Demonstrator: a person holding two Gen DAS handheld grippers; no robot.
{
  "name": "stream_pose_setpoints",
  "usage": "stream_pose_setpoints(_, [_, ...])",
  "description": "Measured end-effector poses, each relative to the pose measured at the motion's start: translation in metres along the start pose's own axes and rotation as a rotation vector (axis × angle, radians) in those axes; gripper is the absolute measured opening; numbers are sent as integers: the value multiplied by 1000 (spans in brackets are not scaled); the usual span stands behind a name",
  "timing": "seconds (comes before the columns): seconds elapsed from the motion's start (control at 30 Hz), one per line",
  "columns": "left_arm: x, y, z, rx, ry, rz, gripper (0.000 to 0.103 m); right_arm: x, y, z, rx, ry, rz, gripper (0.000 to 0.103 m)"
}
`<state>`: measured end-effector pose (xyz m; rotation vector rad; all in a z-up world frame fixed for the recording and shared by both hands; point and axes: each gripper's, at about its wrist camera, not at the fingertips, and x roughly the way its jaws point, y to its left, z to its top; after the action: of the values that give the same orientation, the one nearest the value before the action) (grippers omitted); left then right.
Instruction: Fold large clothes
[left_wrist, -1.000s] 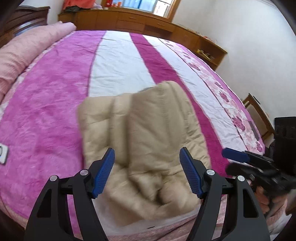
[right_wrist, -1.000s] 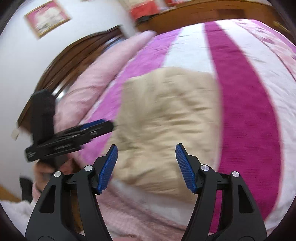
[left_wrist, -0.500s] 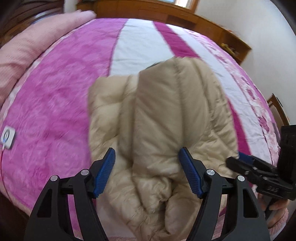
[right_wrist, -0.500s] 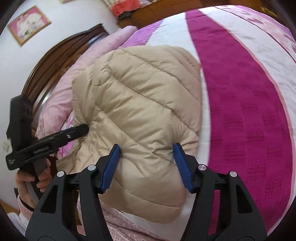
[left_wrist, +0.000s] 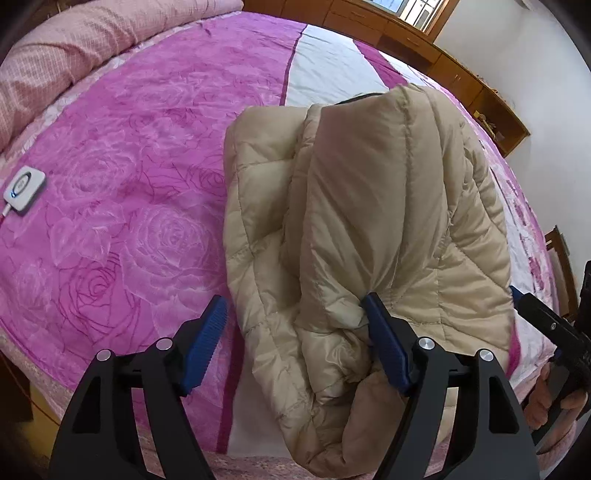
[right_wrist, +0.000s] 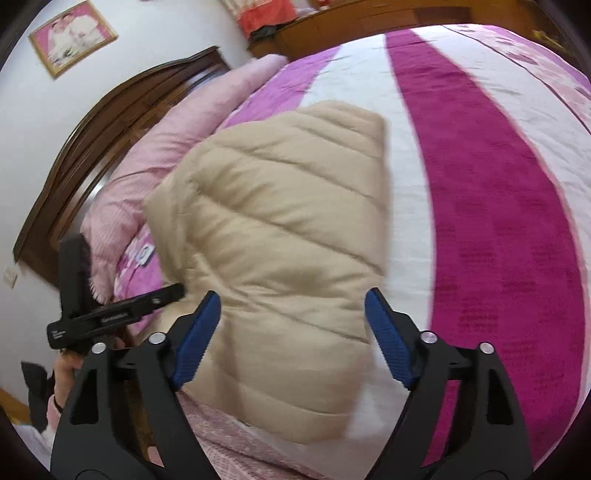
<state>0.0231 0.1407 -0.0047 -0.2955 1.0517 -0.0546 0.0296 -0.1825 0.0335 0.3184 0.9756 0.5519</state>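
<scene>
A beige quilted puffer jacket (left_wrist: 369, 221) lies folded on the pink and white bedspread (left_wrist: 129, 184), near the bed's front edge. My left gripper (left_wrist: 295, 343) is open, its jaws wide apart over the jacket's lower left part, the right blue pad touching a fold. In the right wrist view the jacket (right_wrist: 280, 229) lies in front of my right gripper (right_wrist: 291, 339), which is open with its jaws on either side of the jacket's near part. The right gripper also shows at the right edge of the left wrist view (left_wrist: 546, 325). The left gripper shows at the left of the right wrist view (right_wrist: 118, 314).
A small white device (left_wrist: 24, 188) with a cord lies on the bedspread at left. A pink pillow roll (left_wrist: 74, 55) lies along the dark wooden headboard (right_wrist: 92, 147). Wooden cabinets (left_wrist: 443, 62) line the far wall. A wooden chair (left_wrist: 561, 258) stands at right.
Both grippers have come closer to the jacket and lower. The left view has shifted left, so the jacket now sits right of centre. The right gripper's jaws have opened wider.
</scene>
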Motion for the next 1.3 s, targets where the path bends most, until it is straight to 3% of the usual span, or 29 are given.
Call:
stream_pose_setpoints(0.07, [0,-1,-1,5,-8,12,76,6,-19,-3,55,46,0,83])
stream_pose_setpoints(0.2, [1,-4,-3,20,-27,38,77,18,-40,-7,166,97,103,85])
stream_pose_setpoints(0.4, [-6,-6,-5,14,-44,46,77,32,-48,-3,194,124,199,86])
stream_pose_setpoints(0.6, [-20,-18,-6,49,-73,115,80,37,-51,3,181,144,236,87])
stream_pose_setpoints(0.77, [-18,-13,-5,-15,-59,116,81,44,-49,7,162,158,246,90])
stream_pose_setpoints(0.97, [-39,-18,-10,16,-117,108,83,51,-43,12,163,174,250,91])
stream_pose_setpoints(1.1, [-36,-6,-9,-21,-93,126,85,52,-46,13,166,191,248,91])
stream_pose_setpoints(1.3, [-28,14,-10,-103,-61,82,90,54,-37,14,153,196,230,91])
